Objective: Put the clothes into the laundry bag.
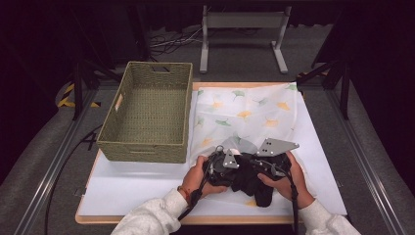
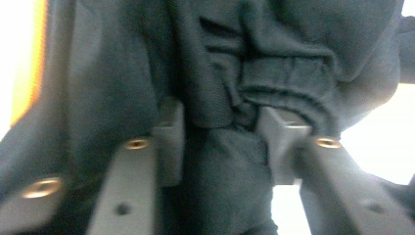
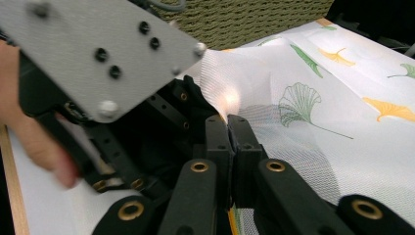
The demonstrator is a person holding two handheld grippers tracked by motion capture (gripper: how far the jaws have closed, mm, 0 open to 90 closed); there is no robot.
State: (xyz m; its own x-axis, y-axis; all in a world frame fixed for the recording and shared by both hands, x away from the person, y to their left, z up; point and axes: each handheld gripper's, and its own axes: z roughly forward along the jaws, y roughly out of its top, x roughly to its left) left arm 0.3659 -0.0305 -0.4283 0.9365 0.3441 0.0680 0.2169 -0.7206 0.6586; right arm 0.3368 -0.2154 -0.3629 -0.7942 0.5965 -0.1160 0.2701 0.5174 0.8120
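A dark garment (image 1: 250, 180) lies bunched at the front of the table between my two hands. My left gripper (image 1: 239, 171) reaches into it from the left. In the left gripper view a thick fold of the dark garment (image 2: 274, 58) is squeezed between the two pads of the left gripper (image 2: 222, 142). A white mesh bag (image 1: 244, 112) printed with green and yellow leaves lies spread behind it. My right gripper (image 3: 229, 128) is shut on a raised edge of the mesh bag (image 3: 313, 98), close to the left gripper's grey plate (image 3: 88, 54).
A woven green basket (image 1: 142, 149) stands open at the left of the white board (image 1: 137, 186), its wall beside the mesh bag. Behind the table a grey metal stand (image 1: 242, 22) rests on the floor. Bare board lies to the front left.
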